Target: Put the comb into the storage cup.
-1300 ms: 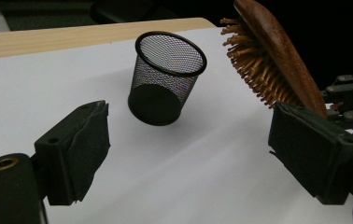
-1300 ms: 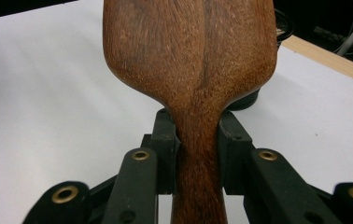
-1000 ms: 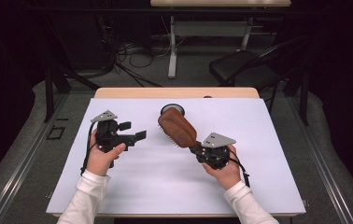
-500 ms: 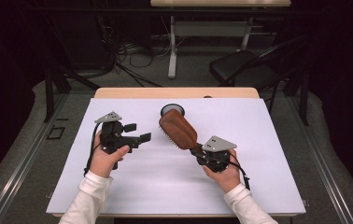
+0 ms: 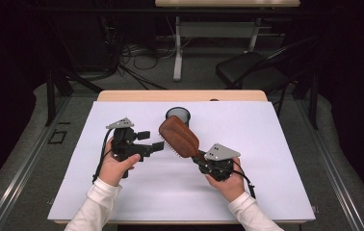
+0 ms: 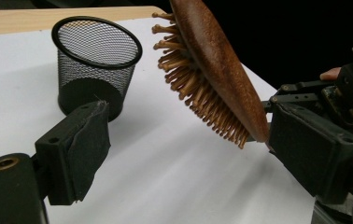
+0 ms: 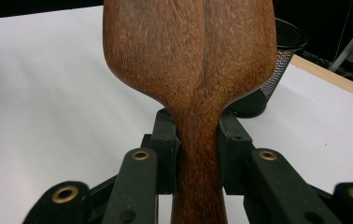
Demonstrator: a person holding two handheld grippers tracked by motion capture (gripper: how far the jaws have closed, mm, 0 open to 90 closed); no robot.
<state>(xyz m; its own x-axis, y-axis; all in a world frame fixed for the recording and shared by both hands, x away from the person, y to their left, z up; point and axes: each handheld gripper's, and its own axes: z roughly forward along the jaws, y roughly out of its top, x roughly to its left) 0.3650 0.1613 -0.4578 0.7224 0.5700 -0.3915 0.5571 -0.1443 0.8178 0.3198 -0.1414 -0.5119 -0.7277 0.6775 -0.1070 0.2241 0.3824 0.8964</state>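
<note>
Hairbrush (image 5: 179, 137) aloft over the white table (image 5: 266, 159): your right gripper (image 5: 203, 160) is clenched on the wooden handle, its two black jaws pressing the neck from either side in the right gripper view, where the brush's smooth wooden back (image 7: 188, 46) faces the camera. In the high view the brush slants up and away from your right hand (image 5: 230, 180), its head toward the black mesh cup (image 5: 178, 115) that stands upright near the table's far edge. In the left gripper view the bristles (image 6: 198, 88) face down toward the table, clear of the surface, with the cup just beside the brush head. Your left gripper (image 5: 152, 142) is released, jaws spread wide and holding nothing, near the brush but apart from it.
</note>
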